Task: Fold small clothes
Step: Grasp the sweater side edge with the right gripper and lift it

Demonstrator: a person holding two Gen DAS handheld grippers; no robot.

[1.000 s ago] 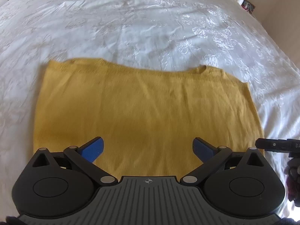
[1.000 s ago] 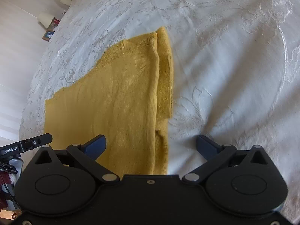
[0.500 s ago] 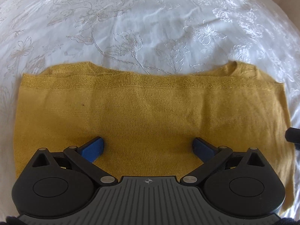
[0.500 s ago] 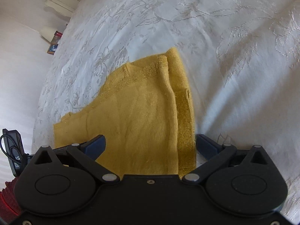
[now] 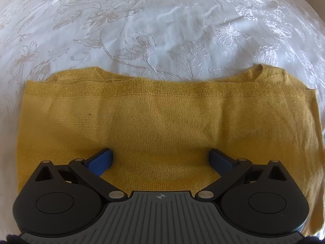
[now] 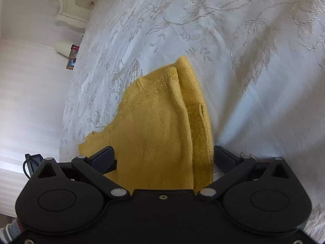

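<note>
A mustard-yellow knit top [image 5: 162,122] lies flat on the white bedspread [image 5: 162,30], folded into a wide band with its glittery hem along the far edge. My left gripper [image 5: 160,158] hovers low over the near part of the top, blue fingers wide open with cloth under them. In the right wrist view the same top [image 6: 158,134] shows from one end, with a doubled edge running up the middle. My right gripper [image 6: 162,158] is open too, its fingers on either side of that end of the garment.
The white floral bedspread [image 6: 243,61] spreads far beyond the garment. A cream headboard [image 6: 67,4] and a bedside lamp with small items [image 6: 67,50] sit at the upper left of the right wrist view. A black device with a cable [image 6: 30,160] shows at the left.
Both grippers have come down and forward onto the top, which now fills more of each view. The right gripper's fingers now straddle the garment's end. Both stay open.
</note>
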